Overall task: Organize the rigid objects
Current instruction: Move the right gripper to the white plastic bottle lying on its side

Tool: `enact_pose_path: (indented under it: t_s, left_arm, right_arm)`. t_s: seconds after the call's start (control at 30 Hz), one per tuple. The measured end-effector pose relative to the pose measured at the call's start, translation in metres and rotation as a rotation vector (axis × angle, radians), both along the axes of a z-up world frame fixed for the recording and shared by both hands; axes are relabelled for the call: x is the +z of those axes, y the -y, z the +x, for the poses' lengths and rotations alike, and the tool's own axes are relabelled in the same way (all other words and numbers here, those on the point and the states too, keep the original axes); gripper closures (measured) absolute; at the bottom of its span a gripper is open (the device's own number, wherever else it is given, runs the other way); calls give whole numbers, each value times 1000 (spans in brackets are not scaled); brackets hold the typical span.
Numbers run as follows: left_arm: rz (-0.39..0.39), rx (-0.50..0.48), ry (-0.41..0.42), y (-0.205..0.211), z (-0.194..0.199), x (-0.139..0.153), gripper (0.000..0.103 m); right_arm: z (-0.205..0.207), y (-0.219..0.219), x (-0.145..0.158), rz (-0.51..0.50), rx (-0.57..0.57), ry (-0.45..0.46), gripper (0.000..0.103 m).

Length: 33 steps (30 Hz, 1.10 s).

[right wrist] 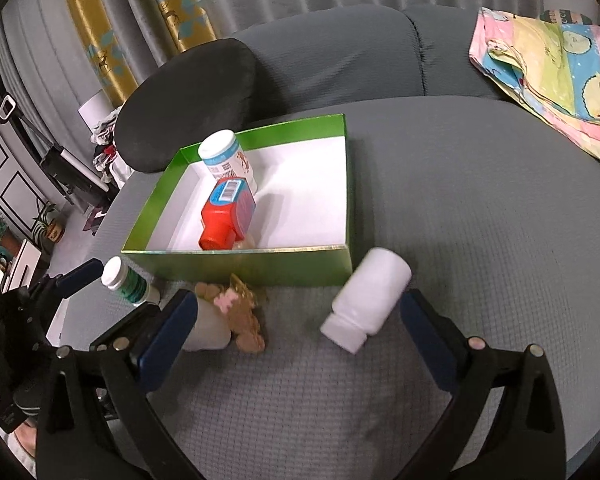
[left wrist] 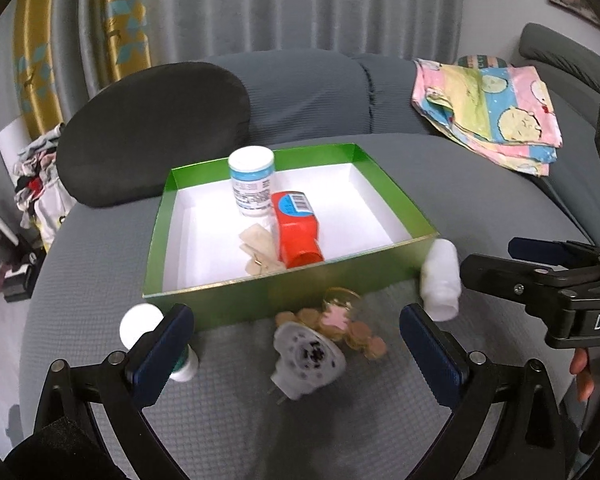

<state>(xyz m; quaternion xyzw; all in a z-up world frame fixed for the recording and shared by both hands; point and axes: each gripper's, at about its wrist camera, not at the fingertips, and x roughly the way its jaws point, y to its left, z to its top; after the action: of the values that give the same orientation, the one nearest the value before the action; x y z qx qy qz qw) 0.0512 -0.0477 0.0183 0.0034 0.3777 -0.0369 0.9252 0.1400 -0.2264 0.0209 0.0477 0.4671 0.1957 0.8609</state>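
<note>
Grey sofa seat, curtains behind. Green box [left wrist: 284,296] sits ahead of both grippers w/ 2 bottles + clips inside. Left gripper [left wrist: 296,344] and right gripper [right wrist: 296,328] both gape, nothing held. Outside the box: 1 white bottle [right wrist: 366,300], 1 teal bottle [right wrist: 126,282], 1 plug [left wrist: 308,360], 1 brown charm [left wrist: 340,320]. Risk, imo: soft cushion, so round bottles may roll off when nudged.

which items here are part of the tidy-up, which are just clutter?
Job: green box, jar, red bottle, clothespins, white bottle, green-label bottle, plug, brown trinket.
Clutter: patterned cloth, dark cushion.
</note>
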Motion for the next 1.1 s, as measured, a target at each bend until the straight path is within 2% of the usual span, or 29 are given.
enact_pose_path:
  t_s: [0.57, 0.87, 1.1]
  left_arm:
    - [-29, -124, -74, 58, -16, -28, 1]
    - [-54, -199, -141, 78, 0, -49, 1]
    - [-80, -232, -141, 93, 21, -52, 1]
  right_arm:
    - [-26, 46, -25, 13, -54, -79, 2]
    - [-11, 60, -44, 53, -70, -143, 2]
    - [5, 62, -53, 56, -61, -162, 2]
